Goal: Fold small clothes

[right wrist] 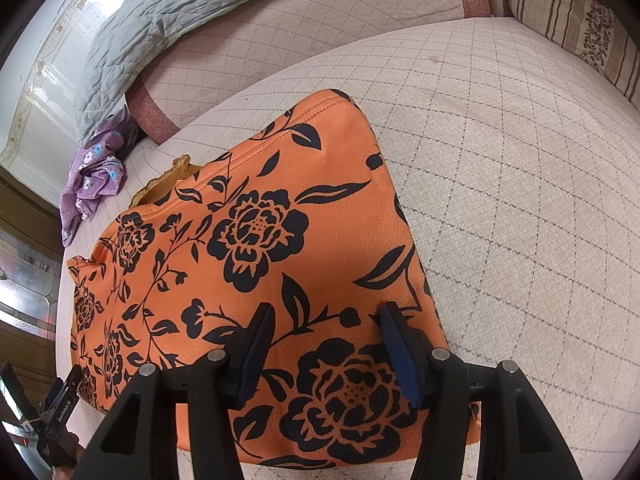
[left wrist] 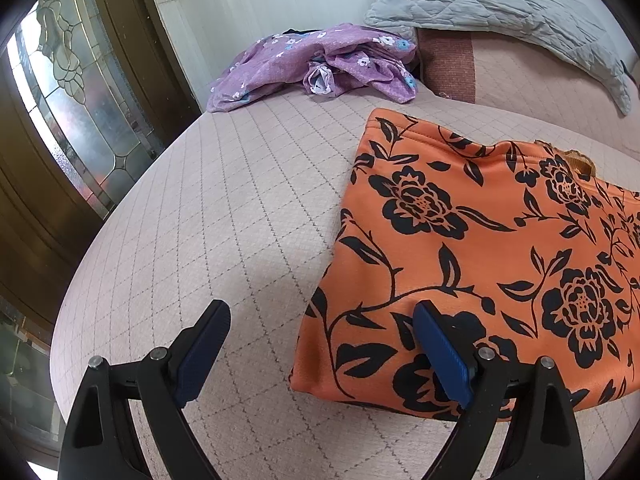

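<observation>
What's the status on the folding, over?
Left gripper open, right gripper open, both empty above the orange floral garment. Garment folded flat on the bed. Purple floral garment crumpled farther back. Nothing in the way.

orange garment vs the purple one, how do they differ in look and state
The orange garment carries a large black flower print; the purple garment has small white and blue flowers. The orange one lies flat and folded into a neat block near the claws; the purple one sits crumpled in a heap at the far end, by the grey quilt. Both rest on the same checked cover, and neither is gripped.
</observation>
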`<state>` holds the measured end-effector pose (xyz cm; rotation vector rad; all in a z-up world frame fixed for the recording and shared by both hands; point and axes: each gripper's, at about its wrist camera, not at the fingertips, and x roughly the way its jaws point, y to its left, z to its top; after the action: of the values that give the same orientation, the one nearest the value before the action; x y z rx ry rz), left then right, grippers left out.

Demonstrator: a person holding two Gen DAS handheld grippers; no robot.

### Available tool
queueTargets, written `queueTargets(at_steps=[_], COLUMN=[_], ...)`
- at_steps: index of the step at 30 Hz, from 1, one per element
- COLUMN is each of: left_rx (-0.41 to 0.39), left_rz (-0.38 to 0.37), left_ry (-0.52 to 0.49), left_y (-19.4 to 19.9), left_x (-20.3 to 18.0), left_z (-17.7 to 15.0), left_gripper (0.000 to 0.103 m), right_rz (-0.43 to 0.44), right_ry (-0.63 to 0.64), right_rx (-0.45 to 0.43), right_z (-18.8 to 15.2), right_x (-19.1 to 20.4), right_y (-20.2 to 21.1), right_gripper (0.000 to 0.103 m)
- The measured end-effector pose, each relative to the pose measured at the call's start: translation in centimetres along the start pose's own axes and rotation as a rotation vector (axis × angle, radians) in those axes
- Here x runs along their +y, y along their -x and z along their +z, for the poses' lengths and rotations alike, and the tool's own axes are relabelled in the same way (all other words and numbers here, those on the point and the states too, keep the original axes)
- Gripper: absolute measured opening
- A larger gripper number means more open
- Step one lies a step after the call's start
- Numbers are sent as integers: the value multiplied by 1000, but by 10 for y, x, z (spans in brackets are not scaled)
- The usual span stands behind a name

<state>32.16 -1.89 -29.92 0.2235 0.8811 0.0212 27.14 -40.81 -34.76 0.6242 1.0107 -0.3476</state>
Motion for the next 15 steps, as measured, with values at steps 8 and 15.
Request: queueTargets(at_steps=[8,15], left_rx=[-7,-40], left_rz=[-12,-49], left_ry=[-6,-23], left_y=[3,10], left_x=[-3,-9], left_z=[0,1], left_gripper=[93,93], right_rz=[0,0], right_ry=[-1,0], right_rx=[0,1], right_z=[0,0], right_x=[0,0], right_y=[0,0], right_gripper=[59,59])
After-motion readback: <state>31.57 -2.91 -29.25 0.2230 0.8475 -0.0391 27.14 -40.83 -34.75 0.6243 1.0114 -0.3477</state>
